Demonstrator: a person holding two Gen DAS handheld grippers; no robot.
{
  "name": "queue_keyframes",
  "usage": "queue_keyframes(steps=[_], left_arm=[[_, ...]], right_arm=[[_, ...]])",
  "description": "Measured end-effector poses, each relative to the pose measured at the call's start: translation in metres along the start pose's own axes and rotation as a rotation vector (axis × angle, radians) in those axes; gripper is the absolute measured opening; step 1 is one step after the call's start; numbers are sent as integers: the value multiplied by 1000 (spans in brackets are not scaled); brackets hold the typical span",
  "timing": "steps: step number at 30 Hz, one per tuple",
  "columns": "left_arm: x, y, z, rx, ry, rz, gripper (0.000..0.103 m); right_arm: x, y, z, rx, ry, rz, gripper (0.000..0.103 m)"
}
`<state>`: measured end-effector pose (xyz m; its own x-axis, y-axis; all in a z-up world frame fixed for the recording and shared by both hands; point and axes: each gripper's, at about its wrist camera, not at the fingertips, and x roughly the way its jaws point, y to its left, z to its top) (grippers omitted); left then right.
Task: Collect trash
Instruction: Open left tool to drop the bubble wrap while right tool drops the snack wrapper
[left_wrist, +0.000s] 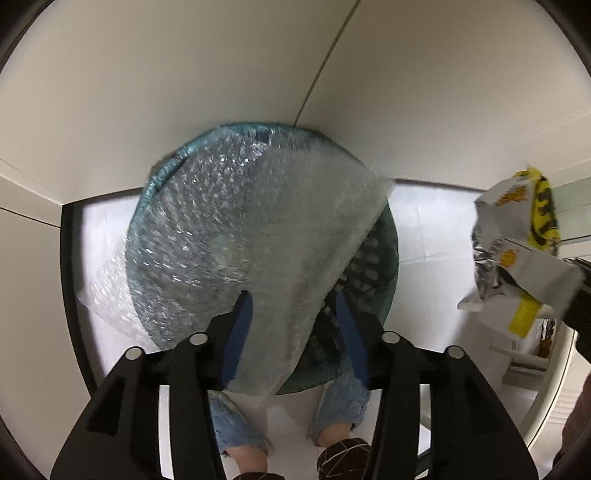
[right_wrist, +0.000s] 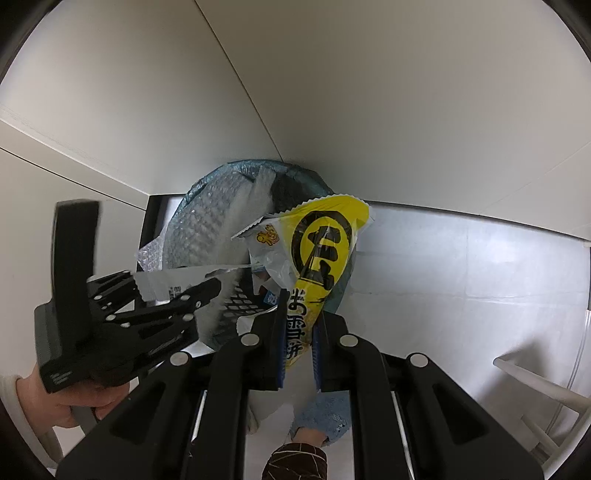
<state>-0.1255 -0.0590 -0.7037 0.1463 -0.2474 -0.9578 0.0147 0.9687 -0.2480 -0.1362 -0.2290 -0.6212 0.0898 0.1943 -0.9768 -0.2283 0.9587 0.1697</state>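
Observation:
A green mesh waste bin (left_wrist: 373, 266) stands on the floor in a white corner; it also shows in the right wrist view (right_wrist: 291, 173). A sheet of clear bubble wrap (left_wrist: 240, 221) lies across the bin's mouth and hangs over its left rim. My left gripper (left_wrist: 291, 306) is open above the bin, with the wrap's near edge loose between its blue pads. My right gripper (right_wrist: 300, 325) is shut on a yellow and white snack bag (right_wrist: 321, 243), held above the bin's right side. The bag also shows at the right of the left wrist view (left_wrist: 517, 254).
White walls (left_wrist: 184, 92) meet behind the bin. A dark baseboard strip (left_wrist: 70, 266) runs at the left. The floor (right_wrist: 461, 288) is white tile. A white frame (right_wrist: 535, 391) stands at the right. My legs and slippers (left_wrist: 343, 458) are just below the grippers.

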Motion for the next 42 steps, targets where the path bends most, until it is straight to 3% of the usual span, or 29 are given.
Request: queue_keyframes(steps=[3,11,18,26,30,33,42], left_arm=[[-10,5,-2,-3,-24,16,68],[-36,30,-11,-34,-78,59,93],[-51,62,-16,-59,-93,95,97],[-55,89,-17,-95,-102,123,97],[-56,96,-19,-112,-95,128,97],[-59,99,-19,-121,-94,125,97],[-75,92,-17,-122,-88,122,97]], right_arm=[[-4,3,2,-1,-6,3,10],[3,19,6,-38,-15,51,10],[33,38,7,-65,-3,64,11],[41,46,17,-47,26,59,18],[46,50,15,-38,42,52,36],[46,54,13,-39,48,48,41],[16,56,12,-8,5,20,76]])
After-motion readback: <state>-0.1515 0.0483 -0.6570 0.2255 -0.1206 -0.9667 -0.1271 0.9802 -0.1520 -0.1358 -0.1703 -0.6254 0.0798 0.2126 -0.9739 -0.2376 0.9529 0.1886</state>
